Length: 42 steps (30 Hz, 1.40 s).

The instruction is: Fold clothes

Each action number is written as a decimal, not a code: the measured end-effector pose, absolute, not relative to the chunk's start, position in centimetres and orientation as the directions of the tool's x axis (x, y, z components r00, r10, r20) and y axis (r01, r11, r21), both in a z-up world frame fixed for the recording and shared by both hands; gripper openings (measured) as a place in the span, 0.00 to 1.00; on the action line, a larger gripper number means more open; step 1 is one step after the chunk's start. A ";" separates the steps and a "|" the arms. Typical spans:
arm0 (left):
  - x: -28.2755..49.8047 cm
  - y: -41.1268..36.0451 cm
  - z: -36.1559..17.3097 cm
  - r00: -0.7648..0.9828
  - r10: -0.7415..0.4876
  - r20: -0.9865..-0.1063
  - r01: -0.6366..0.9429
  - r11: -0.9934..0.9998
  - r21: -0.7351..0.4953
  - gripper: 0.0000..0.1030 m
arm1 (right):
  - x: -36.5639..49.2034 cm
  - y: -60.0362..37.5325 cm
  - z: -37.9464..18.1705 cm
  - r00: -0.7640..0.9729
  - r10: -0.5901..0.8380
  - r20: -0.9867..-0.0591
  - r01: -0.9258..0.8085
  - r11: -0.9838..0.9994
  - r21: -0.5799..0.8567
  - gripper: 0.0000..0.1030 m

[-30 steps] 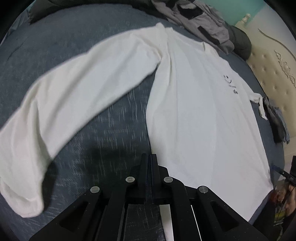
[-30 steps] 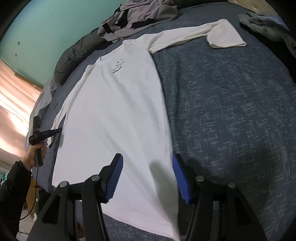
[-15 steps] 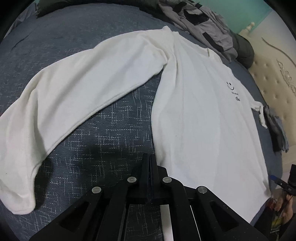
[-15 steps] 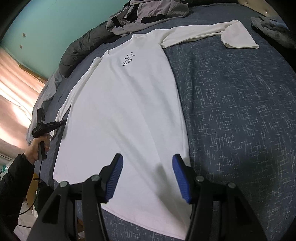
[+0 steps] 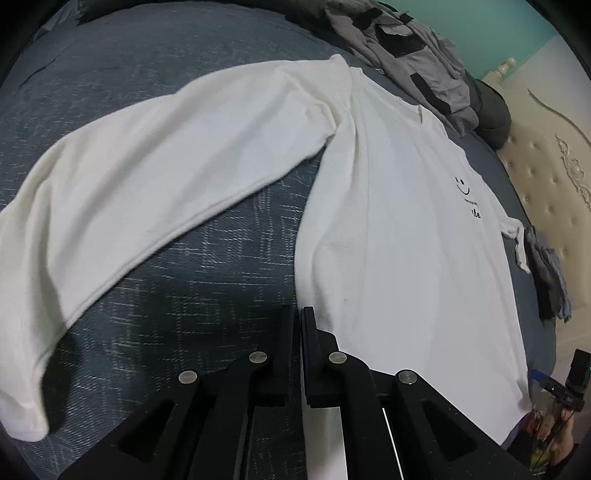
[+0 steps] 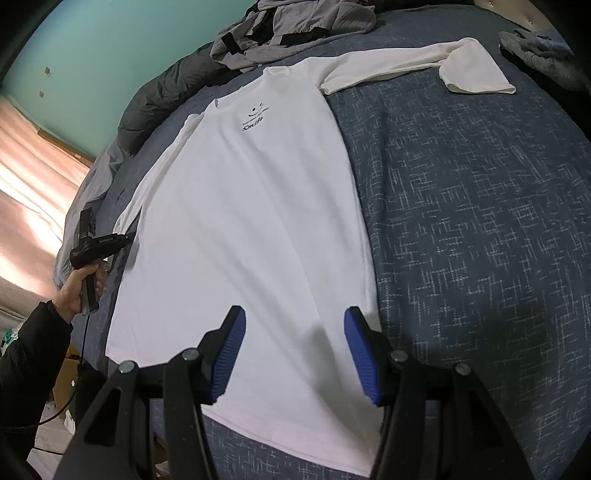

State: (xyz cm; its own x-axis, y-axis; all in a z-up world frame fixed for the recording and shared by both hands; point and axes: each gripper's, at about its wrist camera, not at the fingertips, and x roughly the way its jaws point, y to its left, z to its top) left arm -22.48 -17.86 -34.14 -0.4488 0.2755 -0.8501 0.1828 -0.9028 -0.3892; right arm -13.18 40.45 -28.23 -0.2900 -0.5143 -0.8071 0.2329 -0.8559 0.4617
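A white long-sleeved shirt (image 5: 388, 240) with a small smiley print lies flat, face up, on the dark blue bedcover (image 5: 203, 295). One sleeve (image 5: 147, 166) stretches out to the left. My left gripper (image 5: 299, 314) hovers at the shirt's near side edge. Its black jaws are together and just opening by a sliver, with nothing seen between them. In the right wrist view the shirt (image 6: 240, 221) runs away from me, hem nearest. My right gripper (image 6: 293, 332) stands open above the lower part of the shirt, its blue pads (image 6: 229, 354) clear of the cloth.
A pile of grey clothes (image 6: 295, 26) lies past the collar. A small grey-blue garment (image 6: 535, 48) sits at the far right corner. A padded headboard (image 5: 546, 177) bounds the bed. A hand in a dark sleeve holds a black device (image 6: 88, 251) at the bed's left edge.
Both views have shifted a little and the left view's blur has gone. The right gripper's right finger was past the shirt's edge over the bedcover and is now over the shirt. The shirt still lies flat.
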 end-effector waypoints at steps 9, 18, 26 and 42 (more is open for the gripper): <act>-23.0 -17.4 -34.3 -0.451 0.284 -0.846 0.171 -0.903 -0.394 0.00 | -13.3 40.0 -28.3 -0.288 -0.523 -0.802 0.234 -0.851 0.470 0.55; -21.9 -18.3 -33.3 -0.473 0.272 -0.838 0.179 -0.901 -0.394 0.00 | -13.2 39.8 -28.6 -0.282 -0.530 -0.800 0.232 -0.846 0.479 0.55; -20.6 -19.9 -32.7 -0.494 0.248 -0.833 0.216 -0.893 -0.394 0.00 | -13.3 39.8 -28.5 -0.284 -0.534 -0.797 0.230 -0.845 0.484 0.55; -23.9 -18.7 -33.5 -0.522 0.291 -0.802 0.237 -0.854 -0.464 0.29 | -13.0 39.1 -29.0 -0.271 -0.547 -0.792 0.229 -0.836 0.499 0.55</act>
State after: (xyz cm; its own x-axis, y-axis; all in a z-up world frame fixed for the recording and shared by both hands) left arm -23.91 -18.71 -33.51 -0.5220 0.2907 -0.8019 0.2371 -0.8536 -0.4638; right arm -13.03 39.10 -28.98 -0.2707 -0.5472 -0.7920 0.2291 -0.8357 0.4991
